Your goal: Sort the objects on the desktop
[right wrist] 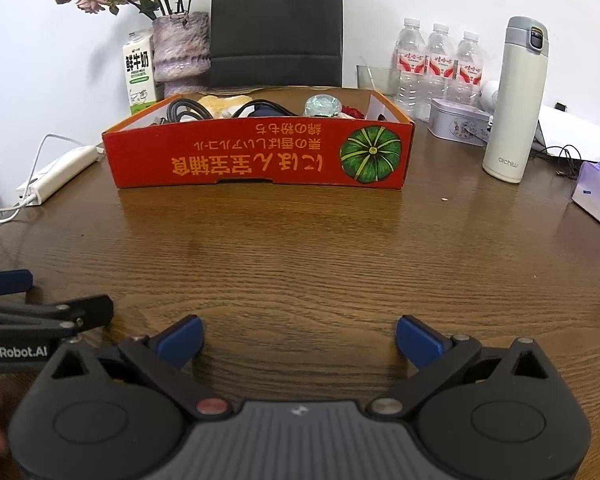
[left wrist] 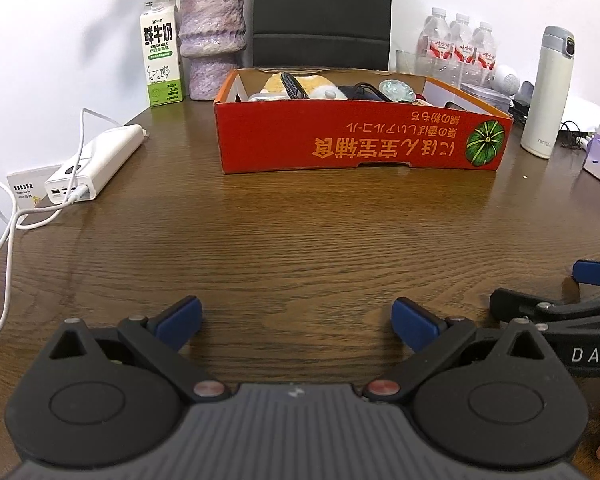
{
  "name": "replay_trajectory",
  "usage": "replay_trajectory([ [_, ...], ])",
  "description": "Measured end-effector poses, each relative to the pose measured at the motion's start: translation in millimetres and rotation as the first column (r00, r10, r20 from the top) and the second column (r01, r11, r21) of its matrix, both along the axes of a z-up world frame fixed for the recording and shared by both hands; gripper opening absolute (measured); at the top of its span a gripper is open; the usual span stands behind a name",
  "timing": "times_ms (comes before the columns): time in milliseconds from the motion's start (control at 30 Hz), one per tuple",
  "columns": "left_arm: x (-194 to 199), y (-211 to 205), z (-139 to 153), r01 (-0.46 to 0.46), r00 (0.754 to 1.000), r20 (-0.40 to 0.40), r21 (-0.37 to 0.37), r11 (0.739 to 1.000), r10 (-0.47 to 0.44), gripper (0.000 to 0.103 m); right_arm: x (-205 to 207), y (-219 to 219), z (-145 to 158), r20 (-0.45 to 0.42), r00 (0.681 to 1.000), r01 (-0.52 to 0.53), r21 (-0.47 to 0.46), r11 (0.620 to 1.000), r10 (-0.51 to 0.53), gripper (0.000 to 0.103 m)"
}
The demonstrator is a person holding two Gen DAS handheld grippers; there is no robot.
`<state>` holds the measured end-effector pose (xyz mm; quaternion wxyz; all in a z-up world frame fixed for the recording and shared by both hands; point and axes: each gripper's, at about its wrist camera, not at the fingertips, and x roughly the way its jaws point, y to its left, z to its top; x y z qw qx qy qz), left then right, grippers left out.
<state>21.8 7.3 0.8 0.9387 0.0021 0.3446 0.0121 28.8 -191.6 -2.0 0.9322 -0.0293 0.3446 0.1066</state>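
Observation:
A red cardboard box (left wrist: 360, 140) with a green pumpkin print stands at the far middle of the wooden table; it also shows in the right wrist view (right wrist: 260, 156). It holds a yellow plush (left wrist: 300, 84), black cables (right wrist: 188, 110) and a clear glass object (right wrist: 322, 106). My left gripper (left wrist: 296, 324) is open and empty, low over the bare table near the front. My right gripper (right wrist: 300, 338) is open and empty beside it. Each gripper shows at the edge of the other's view: the right one (left wrist: 572, 292), the left one (right wrist: 32, 300).
A milk carton (left wrist: 161, 54), a purple vase (left wrist: 212, 36) and a white power bank (left wrist: 96, 162) with cable stand at the left. Water bottles (right wrist: 440, 64), a white flask (right wrist: 514, 100), a tin (right wrist: 458, 122) and a tissue box (right wrist: 598, 196) stand at the right. A black bag (right wrist: 276, 20) stands behind the box.

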Motion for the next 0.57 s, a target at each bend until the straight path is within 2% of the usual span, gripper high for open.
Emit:
replay_trajectory([
  [567, 0.3, -0.3, -0.7, -0.003, 1.000, 0.001, 0.000, 1.000, 0.003, 0.103, -4.4, 3.5, 0.5, 0.000, 1.000, -0.001, 0.002, 1.000, 0.001, 0.103],
])
